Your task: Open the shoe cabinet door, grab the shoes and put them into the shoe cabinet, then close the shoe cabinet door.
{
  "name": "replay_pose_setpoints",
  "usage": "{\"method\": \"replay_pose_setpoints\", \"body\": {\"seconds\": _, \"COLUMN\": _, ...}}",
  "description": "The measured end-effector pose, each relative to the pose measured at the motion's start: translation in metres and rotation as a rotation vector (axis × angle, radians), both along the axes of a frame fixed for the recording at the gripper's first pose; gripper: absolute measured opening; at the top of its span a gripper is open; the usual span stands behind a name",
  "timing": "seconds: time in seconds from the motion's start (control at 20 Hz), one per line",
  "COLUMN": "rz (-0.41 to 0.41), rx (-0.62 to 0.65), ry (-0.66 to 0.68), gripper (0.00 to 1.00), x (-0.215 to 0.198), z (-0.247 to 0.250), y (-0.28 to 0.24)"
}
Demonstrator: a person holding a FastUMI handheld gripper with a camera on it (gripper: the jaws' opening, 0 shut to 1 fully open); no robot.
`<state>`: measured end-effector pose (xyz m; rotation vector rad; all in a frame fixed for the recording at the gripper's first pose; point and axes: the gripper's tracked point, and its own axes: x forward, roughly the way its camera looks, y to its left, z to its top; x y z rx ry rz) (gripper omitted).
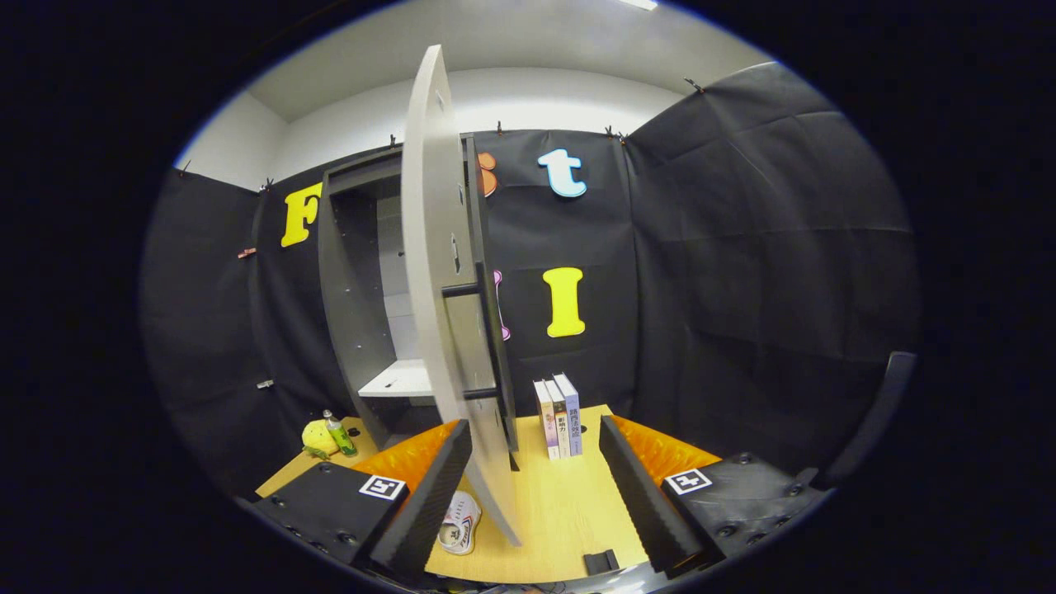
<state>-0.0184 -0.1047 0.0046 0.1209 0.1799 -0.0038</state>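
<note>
- Right now the shoe cabinet door point(437, 272) stands swung open, edge-on to the gripper point(536, 487), its lower corner reaching down between the two spread fingers, nearer the left one.
- Its dark bar handle point(492, 342) sits on the door's right face, just ahead of the fingers and above them.
- Behind the door, the shoe cabinet point(359, 289) shows a dark interior with a pale shelf point(404, 379) inside.
- One shoe point(459, 521), white with markings, lies on the wooden table point(561, 511) just beside the left finger, at the door's foot.
- Fingers stand wide apart, gripping nothing.
- Three upright books point(558, 415) stand beyond the fingers, right of the door.
- A green bottle point(338, 433) and a yellow plush toy point(316, 436) rest off to the left, beyond the left finger.
</note>
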Motion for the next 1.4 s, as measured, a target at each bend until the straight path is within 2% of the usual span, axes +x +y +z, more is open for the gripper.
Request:
{"method": "replay_pose_setpoints", "body": {"seconds": 0.15, "rz": 0.025, "rx": 0.029, "ry": 0.006, "gripper": 0.98, "x": -0.012, "z": -0.003, "y": 0.036}}
{"method": "replay_pose_setpoints", "body": {"seconds": 0.3, "rz": 0.087, "rx": 0.075, "ry": 0.036, "gripper": 0.98, "x": -0.019, "z": -0.014, "y": 0.078}}
{"method": "replay_pose_setpoints", "body": {"seconds": 0.5, "rz": 0.171, "rx": 0.173, "ry": 0.119, "gripper": 0.98, "x": -0.025, "z": -0.049, "y": 0.141}}
{"method": "replay_pose_setpoints", "body": {"seconds": 0.65, "rz": 0.21, "rx": 0.2, "ry": 0.198, "gripper": 0.98, "x": -0.022, "z": -0.087, "y": 0.172}}
{"method": "replay_pose_setpoints", "body": {"seconds": 0.75, "rz": 0.204, "rx": 0.21, "ry": 0.243, "gripper": 0.98, "x": -0.016, "z": -0.113, "y": 0.184}}
{"method": "replay_pose_setpoints", "body": {"seconds": 1.05, "rz": 0.096, "rx": 0.187, "ry": 0.371, "gripper": 0.98, "x": 0.008, "z": -0.202, "y": 0.191}}
{"method": "replay_pose_setpoints", "body": {"seconds": 1.4, "rz": 0.139, "rx": 0.053, "ry": 0.581, "gripper": 0.99, "x": 0.022, "z": -0.32, "y": 0.219}}
